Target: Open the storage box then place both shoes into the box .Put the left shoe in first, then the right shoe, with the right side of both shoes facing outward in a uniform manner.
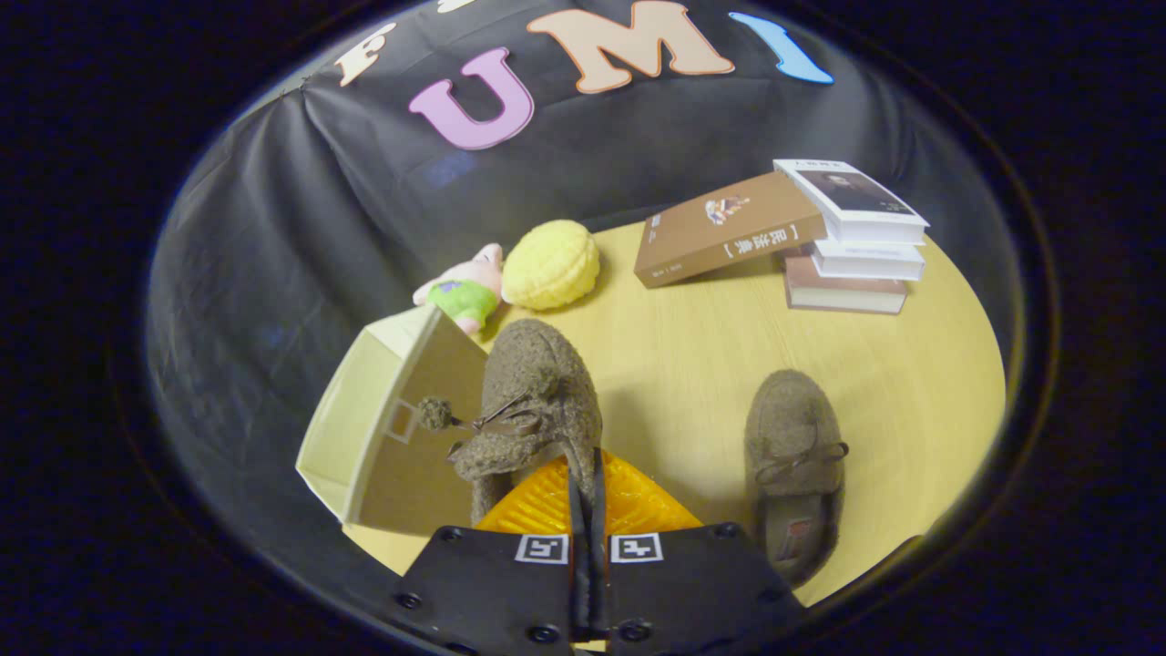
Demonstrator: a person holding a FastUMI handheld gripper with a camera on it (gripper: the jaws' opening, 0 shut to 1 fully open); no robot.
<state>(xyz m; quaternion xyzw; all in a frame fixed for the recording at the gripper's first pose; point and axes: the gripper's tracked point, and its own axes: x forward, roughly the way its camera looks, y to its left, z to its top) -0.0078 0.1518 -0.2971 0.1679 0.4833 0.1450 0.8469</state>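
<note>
My gripper [588, 466] is shut on the heel rim of a brown fuzzy shoe [537, 392], which hangs tilted just ahead of the fingers with its toe pointing away and its pom-pom laces dangling to the left. Touching or just behind that shoe's left side stands the cream storage box [364, 428]; a tan panel with a small handle recess faces me. The second brown shoe [792, 456] lies flat on the wooden table [692, 364] to the right of the fingers, toe pointing away, bow on top.
Beyond the box lie a pink plush toy [466, 290] and a yellow round plush [551, 264]. A brown book [724, 232] leans on a stack of books [856, 246] at the far right. The table's curved edge runs close behind the box.
</note>
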